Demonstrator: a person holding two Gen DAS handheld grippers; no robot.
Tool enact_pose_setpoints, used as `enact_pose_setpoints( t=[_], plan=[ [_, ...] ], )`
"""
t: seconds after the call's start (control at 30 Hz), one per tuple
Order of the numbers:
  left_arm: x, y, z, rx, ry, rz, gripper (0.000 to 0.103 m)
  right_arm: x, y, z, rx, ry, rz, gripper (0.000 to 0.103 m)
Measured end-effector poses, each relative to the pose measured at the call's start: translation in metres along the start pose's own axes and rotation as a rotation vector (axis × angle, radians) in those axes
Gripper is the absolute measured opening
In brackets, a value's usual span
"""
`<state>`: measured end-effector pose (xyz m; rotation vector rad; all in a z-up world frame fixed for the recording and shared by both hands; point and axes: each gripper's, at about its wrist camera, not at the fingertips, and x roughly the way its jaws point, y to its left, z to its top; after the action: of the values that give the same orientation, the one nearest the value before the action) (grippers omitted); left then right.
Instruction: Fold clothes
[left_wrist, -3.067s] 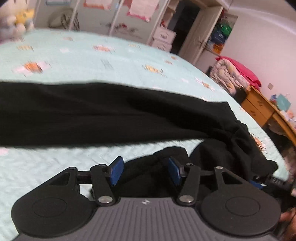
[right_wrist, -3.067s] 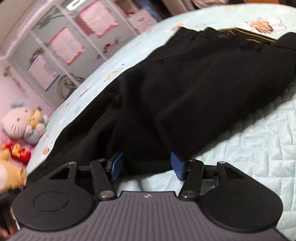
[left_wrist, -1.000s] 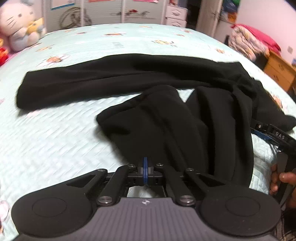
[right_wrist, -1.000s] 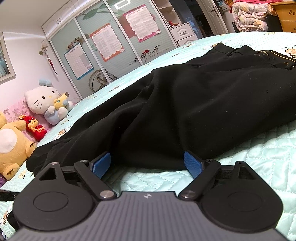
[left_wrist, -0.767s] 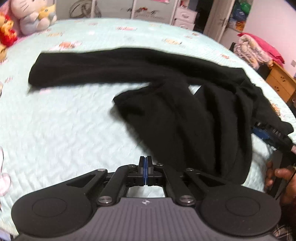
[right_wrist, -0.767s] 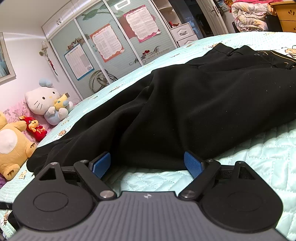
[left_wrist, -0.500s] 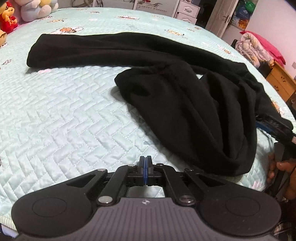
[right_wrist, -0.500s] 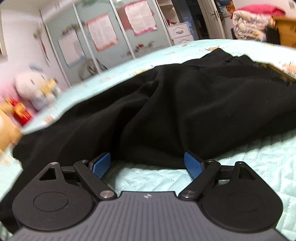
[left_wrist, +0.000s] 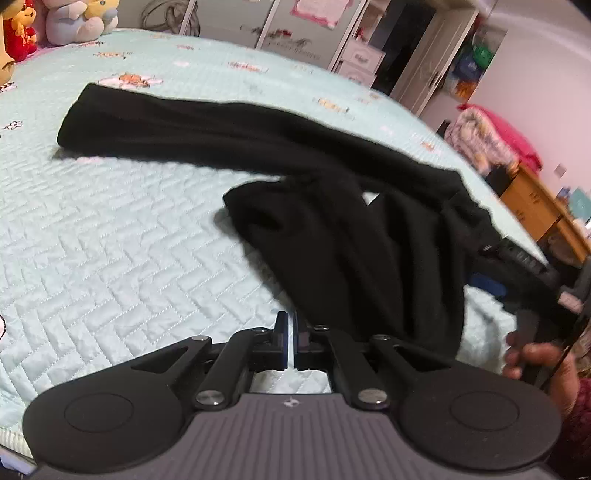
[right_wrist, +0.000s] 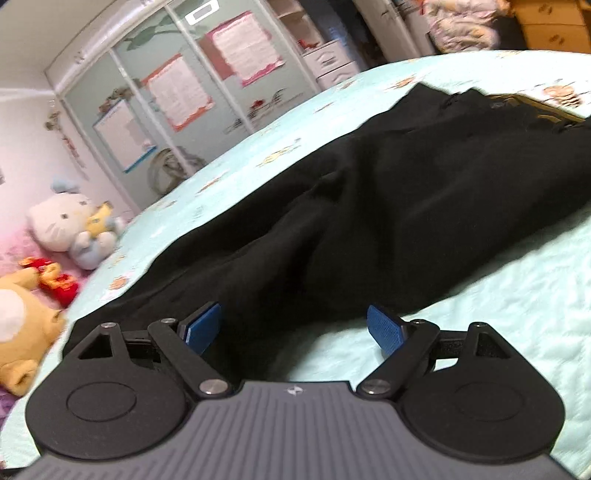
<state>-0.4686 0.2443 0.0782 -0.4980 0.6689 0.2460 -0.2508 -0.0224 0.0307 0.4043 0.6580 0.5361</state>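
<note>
The black trousers (left_wrist: 369, 236) lie on the bed (left_wrist: 110, 258), one leg stretched toward the plush toys (left_wrist: 74, 18), the other bunched back over itself near the bed's edge. The left tool (left_wrist: 290, 334) has let go of that leg and pulled back; its pads are pressed together on nothing. The right tool (right_wrist: 295, 325) stands wide apart just off the trousers, gripping nothing, and has lifted a little. No fold is made yet. Nothing on the bed blocks the trousers; a desk (left_wrist: 543, 210) stands beyond them.

Soft, even indoor light; both views are slightly motion-blurred, the black clothes (left_wrist: 369, 236) show little detail, and edges bend outward.
</note>
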Motion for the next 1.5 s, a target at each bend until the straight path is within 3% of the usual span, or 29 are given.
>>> enact_pose_setpoints(
  t=[0.1, 0.17, 0.23, 0.27, 0.37, 0.53, 0.7, 0.9, 1.0, 1.03, 1.07, 1.1, 1.33, 1.5],
  plan=[
    [-0.011, -0.001, 0.01, -0.004, -0.058, -0.012, 0.011, -0.001, 0.018, -0.009, -0.081, 0.016, 0.051, 0.086],
    [-0.01, -0.002, 0.023, 0.008, -0.089, -0.019, 0.036, 0.001, 0.024, -0.018, -0.123, 0.032, 0.062, 0.086],
    [-0.001, -0.007, 0.041, 0.021, -0.114, -0.04, 0.047, 0.01, 0.021, -0.026, -0.117, 0.085, 0.065, 0.086],
    [0.006, -0.01, 0.049, 0.036, -0.126, -0.051, 0.049, 0.016, 0.016, -0.03, -0.099, 0.117, 0.066, 0.086],
    [0.036, -0.021, 0.074, 0.103, -0.139, -0.047, 0.055, 0.017, 0.013, -0.039, -0.155, 0.099, 0.088, 0.086],
    [0.095, -0.039, 0.1, 0.197, -0.066, -0.023, 0.056, 0.019, 0.022, -0.045, -0.29, 0.132, 0.082, 0.089],
    [0.128, -0.04, 0.11, 0.204, -0.019, -0.002, 0.056, 0.019, 0.018, -0.043, -0.296, 0.136, 0.119, 0.089],
    [0.145, -0.039, 0.114, 0.223, 0.077, -0.064, 0.056, 0.018, 0.02, -0.045, -0.303, 0.124, 0.126, 0.09],
    [0.141, -0.04, 0.11, 0.259, 0.099, -0.075, 0.052, 0.016, 0.019, -0.045, -0.299, 0.121, 0.134, 0.09],
    [0.139, -0.041, 0.109, 0.271, 0.104, -0.078, 0.044, 0.017, 0.019, -0.045, -0.297, 0.12, 0.136, 0.09],
    [0.136, -0.041, 0.107, 0.284, 0.109, -0.081, 0.031, 0.016, 0.018, -0.045, -0.297, 0.118, 0.138, 0.091],
    [0.134, -0.042, 0.106, 0.297, 0.113, -0.084, 0.028, 0.016, 0.017, -0.045, -0.297, 0.117, 0.14, 0.091],
    [0.13, -0.048, 0.104, 0.359, 0.102, -0.072, 0.029, 0.016, 0.017, -0.048, -0.3, 0.108, 0.143, 0.091],
    [0.141, -0.049, 0.111, 0.339, 0.115, -0.078, 0.042, 0.017, 0.017, -0.047, -0.299, 0.107, 0.145, 0.091]
  ],
)
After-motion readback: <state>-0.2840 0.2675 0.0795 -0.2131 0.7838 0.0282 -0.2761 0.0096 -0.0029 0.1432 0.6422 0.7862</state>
